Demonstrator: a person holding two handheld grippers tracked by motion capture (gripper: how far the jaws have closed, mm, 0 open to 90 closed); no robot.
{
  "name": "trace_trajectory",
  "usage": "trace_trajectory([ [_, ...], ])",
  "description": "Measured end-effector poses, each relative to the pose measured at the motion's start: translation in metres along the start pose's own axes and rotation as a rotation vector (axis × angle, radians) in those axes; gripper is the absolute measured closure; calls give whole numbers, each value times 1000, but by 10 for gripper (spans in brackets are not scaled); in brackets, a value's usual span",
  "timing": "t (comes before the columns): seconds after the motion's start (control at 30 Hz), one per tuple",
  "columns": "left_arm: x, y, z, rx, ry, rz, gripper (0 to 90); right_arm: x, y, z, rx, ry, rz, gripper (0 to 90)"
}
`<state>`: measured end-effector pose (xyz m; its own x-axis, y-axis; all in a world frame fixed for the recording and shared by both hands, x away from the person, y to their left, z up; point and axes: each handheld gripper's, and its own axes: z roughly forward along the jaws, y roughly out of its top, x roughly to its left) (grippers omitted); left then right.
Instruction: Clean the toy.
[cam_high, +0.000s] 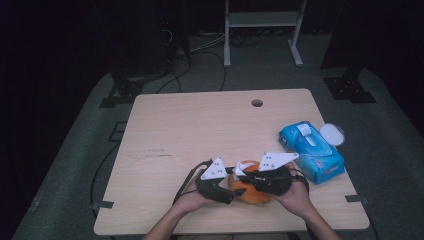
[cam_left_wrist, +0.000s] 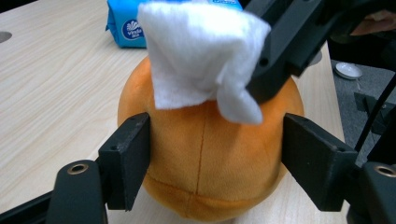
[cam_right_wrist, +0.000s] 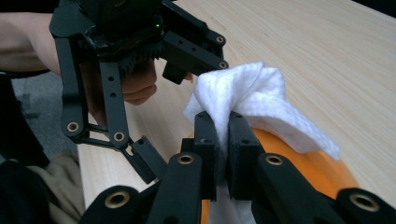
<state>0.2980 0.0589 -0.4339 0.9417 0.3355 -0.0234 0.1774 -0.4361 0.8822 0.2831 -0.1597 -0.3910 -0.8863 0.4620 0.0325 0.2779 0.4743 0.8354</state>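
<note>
A round orange plush toy (cam_high: 248, 196) sits near the table's front edge. My left gripper (cam_left_wrist: 217, 158) has a black jaw on each side of the plush toy (cam_left_wrist: 205, 154), and both pads press into its sides. A folded white wipe (cam_left_wrist: 196, 56) lies on top of the toy. My right gripper (cam_right_wrist: 223, 149) is shut on the wipe (cam_right_wrist: 252, 93) and holds it against the orange surface (cam_right_wrist: 303, 172). In the high view the right gripper (cam_high: 246, 175) comes in from the right, over the toy, facing the left gripper (cam_high: 227, 192).
A blue pack of wet wipes (cam_high: 312, 152) lies to the right of the hands, with a white round lid (cam_high: 332, 134) beside it at the table's right edge. A cable hole (cam_high: 257, 103) is near the far edge of the wooden table (cam_high: 190, 130).
</note>
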Motion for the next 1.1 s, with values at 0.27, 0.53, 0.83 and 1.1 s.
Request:
trace_trajectory([
  [0.27, 2, -1, 0, -8, -3, 4, 275, -30, -12, -23, -4, -93, 73, 834],
  [0.53, 2, -6, 0, 20, -1, 27, 259, -5, -4, -1, -1, 10, 32, 833],
  [0.83, 19, -11, -5, 28, -44, -53, 194, -29, -22, -16, 20, -57, 95, 832],
  [1.1, 16, -9, -5, 35, -25, -14, 202, -13, -13, -1, 26, -6, 33, 829],
])
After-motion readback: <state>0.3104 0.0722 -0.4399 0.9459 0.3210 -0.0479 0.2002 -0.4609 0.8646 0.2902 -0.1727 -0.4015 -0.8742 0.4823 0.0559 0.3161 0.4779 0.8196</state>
